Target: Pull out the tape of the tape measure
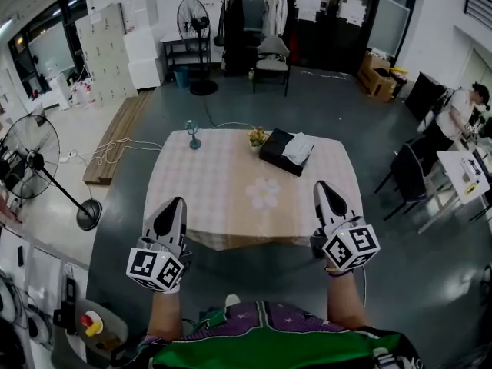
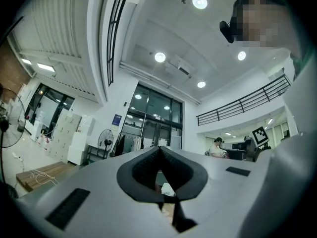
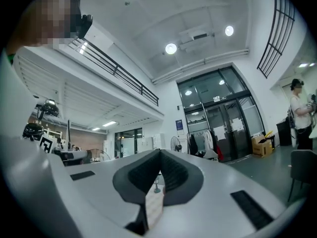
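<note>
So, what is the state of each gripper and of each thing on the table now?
left gripper: shut, empty.
right gripper: shut, empty.
black box: lying flat, white cloth on top.
small teal stand: upright.
checked tablecloth: spread flat.

Table (image 1: pixel 207 198): near half bare. Obstacles along far edge: teal ornament (image 1: pixel 192 134), 11 o'clock; flowers (image 1: pixel 257 137), 12 o'clock; black box (image 1: pixel 286 151), 1 o'clock. Free gap between ornament and flowers.
</note>
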A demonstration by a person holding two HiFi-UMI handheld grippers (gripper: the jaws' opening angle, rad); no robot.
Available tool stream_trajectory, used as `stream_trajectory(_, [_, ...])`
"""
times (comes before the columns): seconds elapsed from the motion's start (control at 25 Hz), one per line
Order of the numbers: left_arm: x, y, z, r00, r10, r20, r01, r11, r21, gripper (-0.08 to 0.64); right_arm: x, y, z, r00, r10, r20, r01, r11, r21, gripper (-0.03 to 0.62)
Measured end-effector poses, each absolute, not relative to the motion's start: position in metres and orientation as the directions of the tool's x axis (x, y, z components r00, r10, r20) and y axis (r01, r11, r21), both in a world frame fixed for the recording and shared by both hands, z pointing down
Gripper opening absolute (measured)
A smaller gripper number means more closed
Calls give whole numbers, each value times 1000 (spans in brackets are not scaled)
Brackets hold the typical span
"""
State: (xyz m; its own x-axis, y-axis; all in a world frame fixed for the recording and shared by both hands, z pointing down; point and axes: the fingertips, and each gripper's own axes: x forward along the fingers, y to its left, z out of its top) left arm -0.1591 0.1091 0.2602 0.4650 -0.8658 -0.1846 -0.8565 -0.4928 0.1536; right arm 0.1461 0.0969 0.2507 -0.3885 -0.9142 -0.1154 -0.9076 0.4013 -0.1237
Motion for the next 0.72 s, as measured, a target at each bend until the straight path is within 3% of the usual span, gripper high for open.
stream_trajectory(0.28, [-179,44,276,511,-841,-178,-828,-537,163,21,121,51,260,-346,-932,-108,-927,357,-110,6])
stream_trajectory(0.72, [-138,-64,271,552,-817,-166,-798,-576,177,21,153,-41,263,-320,-944,-80,-939,328,-107,8])
